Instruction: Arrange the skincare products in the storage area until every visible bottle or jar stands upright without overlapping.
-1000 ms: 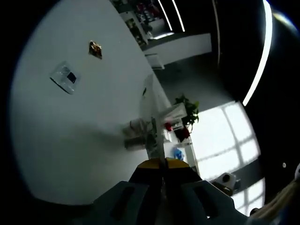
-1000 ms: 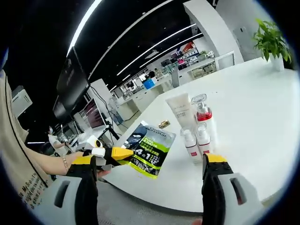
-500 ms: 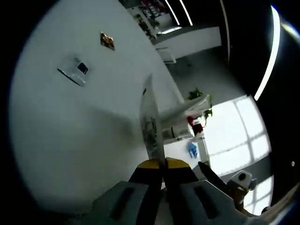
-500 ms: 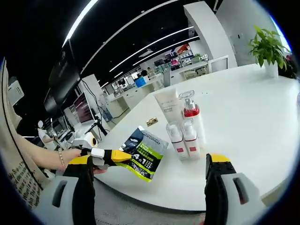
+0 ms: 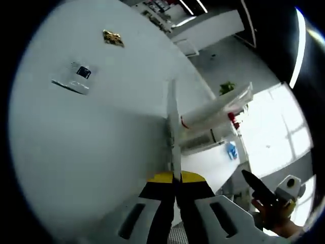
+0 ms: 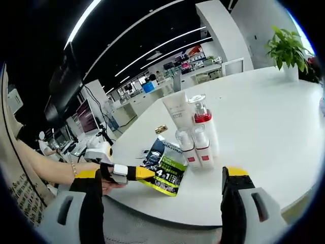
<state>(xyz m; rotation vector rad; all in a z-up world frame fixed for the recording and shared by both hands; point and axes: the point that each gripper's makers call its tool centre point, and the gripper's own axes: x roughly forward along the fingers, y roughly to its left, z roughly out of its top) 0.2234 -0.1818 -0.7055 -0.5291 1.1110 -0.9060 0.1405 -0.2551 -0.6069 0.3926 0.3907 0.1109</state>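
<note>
We see our left gripper (image 6: 144,173) clamped on a green-and-black sachet (image 6: 163,168) at the table's (image 6: 264,117) near edge, just beside two small bottles (image 6: 195,147), a red-collared pump bottle (image 6: 204,124) and a white tube (image 6: 177,109), all upright, our right gripper (image 6: 160,208) gaping empty, bare tabletop beyond.

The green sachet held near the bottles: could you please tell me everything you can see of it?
The sachet is a flat, glossy foil-like pouch, dark at the top and bright green below, printed with large white "4" and "1" and smaller text I cannot read. The left gripper is shut on its near edge, holding it tilted just above the white table, beside the two small bottles. In the left gripper view it shows edge-on as a thin strip.
</note>
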